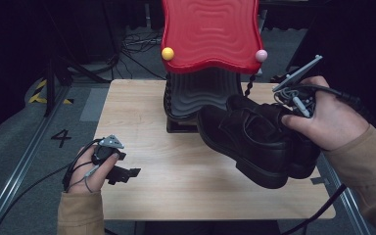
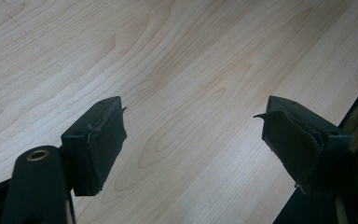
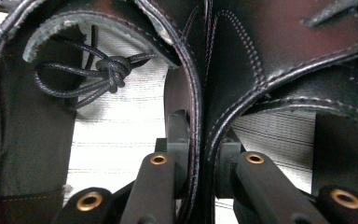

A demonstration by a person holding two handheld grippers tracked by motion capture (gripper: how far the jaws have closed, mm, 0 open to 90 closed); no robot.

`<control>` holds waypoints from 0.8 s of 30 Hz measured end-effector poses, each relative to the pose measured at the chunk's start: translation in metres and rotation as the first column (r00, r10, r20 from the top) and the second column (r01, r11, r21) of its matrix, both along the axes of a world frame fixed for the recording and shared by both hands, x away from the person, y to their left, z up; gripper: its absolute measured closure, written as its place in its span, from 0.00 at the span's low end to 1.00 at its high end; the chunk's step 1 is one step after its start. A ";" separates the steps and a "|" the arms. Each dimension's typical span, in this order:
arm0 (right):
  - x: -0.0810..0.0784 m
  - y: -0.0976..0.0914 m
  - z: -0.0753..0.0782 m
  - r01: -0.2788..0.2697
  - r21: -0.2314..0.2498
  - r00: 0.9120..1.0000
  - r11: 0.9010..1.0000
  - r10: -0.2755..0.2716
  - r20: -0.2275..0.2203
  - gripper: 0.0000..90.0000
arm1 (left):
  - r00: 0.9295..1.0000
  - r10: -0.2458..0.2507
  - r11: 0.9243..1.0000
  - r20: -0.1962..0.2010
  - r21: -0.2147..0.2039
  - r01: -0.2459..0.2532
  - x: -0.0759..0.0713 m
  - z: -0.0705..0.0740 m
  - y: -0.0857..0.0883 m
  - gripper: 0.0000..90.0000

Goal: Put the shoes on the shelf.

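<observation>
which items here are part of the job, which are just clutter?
In the job:
- pair of black shoes, inner collars pinched together
- right hand-held gripper, shut on both shoes, holding them above the table
- red-topped shoe rack

Idle:
- left hand-held gripper, open
- cables on the floor

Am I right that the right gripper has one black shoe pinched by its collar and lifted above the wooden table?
Not quite: the right gripper pinches two black shoes together, its jaws clamping their adjoining collars, as the right gripper view shows. The rest holds: the high view shows the pair held above the wooden table.
</observation>
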State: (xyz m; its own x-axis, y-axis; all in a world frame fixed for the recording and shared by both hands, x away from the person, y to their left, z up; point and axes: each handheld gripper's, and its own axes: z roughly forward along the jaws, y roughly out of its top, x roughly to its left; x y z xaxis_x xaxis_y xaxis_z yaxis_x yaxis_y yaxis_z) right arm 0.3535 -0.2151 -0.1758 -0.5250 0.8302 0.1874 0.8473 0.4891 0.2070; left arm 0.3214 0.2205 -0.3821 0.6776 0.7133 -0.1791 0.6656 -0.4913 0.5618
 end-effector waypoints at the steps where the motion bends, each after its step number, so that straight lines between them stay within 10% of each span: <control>1: 0.000 0.000 0.003 0.000 -0.001 1.000 1.000 0.000 0.007 0.91 | 1.000 0.000 1.000 0.000 0.000 0.000 0.000 0.000 0.000 0.24; 24: 0.007 0.008 0.068 0.019 0.024 1.000 1.000 -0.020 0.010 0.91 | 1.000 0.028 0.999 0.001 0.025 -0.028 0.007 0.001 0.005 0.24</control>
